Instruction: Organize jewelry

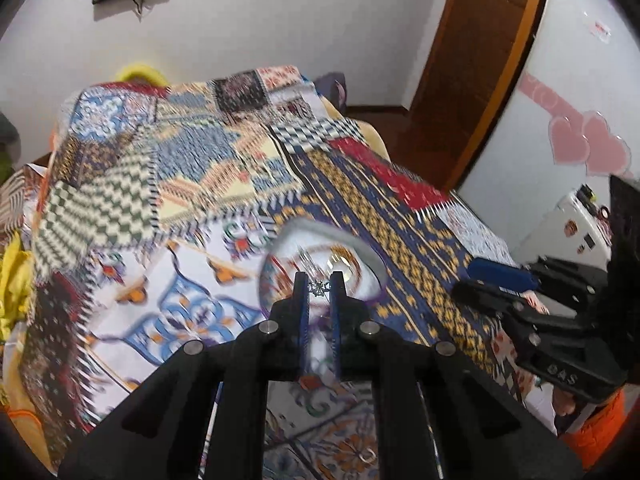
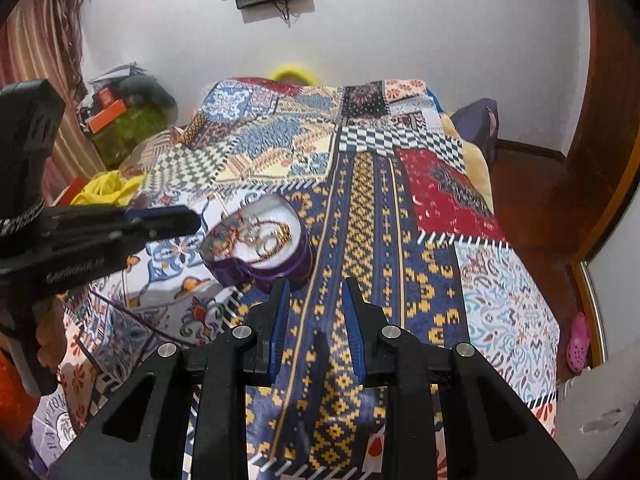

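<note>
Left gripper (image 1: 320, 286) pinches a small silver jewelry piece (image 1: 319, 289) at its fingertips, over the round jewelry box (image 2: 260, 240) on the patchwork bedspread (image 2: 400, 200). Right gripper (image 2: 316, 300) idle, jaws apart, empty (just beside the box). Judgement: lower until well inside the rim, then release gently to avoid tangling with the gold pieces beyond.

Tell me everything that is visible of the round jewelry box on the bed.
The jewelry box is round and low, with a purple outer wall and a white lining. It stands open on the patchwork bedspread; no lid is visible. Inside lie gold-coloured pieces, too blurred to name. The left gripper hovers above it, pinching a small silvery piece of jewelry. The open right gripper is beside it, apart.
</note>
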The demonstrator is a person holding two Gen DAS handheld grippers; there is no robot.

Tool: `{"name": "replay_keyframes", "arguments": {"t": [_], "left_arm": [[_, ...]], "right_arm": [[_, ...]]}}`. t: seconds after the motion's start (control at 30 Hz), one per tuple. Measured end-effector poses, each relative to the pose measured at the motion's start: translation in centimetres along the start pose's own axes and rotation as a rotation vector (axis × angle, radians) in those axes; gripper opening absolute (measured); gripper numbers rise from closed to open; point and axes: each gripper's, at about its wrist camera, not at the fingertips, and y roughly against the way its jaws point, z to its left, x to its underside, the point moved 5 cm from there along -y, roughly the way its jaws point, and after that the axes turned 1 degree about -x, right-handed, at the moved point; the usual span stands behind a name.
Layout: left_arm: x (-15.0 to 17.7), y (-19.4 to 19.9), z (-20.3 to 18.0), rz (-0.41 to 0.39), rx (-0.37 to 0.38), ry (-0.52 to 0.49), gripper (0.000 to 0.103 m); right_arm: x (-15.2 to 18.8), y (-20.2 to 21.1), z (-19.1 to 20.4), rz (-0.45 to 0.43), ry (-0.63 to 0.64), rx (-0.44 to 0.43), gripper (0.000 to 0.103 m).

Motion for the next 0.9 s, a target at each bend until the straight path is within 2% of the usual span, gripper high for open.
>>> {"name": "replay_keyframes", "arguments": {"t": [0.13, 0.4, 0.63, 0.77, 0.9], "left_arm": [[-1.1, -0.7, 1.0, -0.018, -0.024, 0.016, 0.008], [-0.8, -2.5, 1.8, 0.013, -0.026, 0.027, 0.008], [-0.7, -1.5, 1.2, 0.019, -0.003, 0.025, 0.01], [-1.6, 2.4, 0.9, -0.065, -0.045, 0.008, 0.016], [-2.8, 8.5, 0.0, -0.224, -0.103, -0.02, 0.039]], "right_arm": [[-0.6, 0.3, 0.3, -0.022, 0.001, -0.007, 0.024], [-1.6, 1.2, 0.4, -0.052, 0.002, -0.011, 0.024], [-2.3, 2.3, 0.8, -0.08, -0.002, -0.015, 0.024], [-3.2, 4.0, 1.6, -0.126, 0.015, -0.003, 0.024], [-4.5, 7.0, 3.0, -0.213, 0.036, -0.013, 0.024]]}}
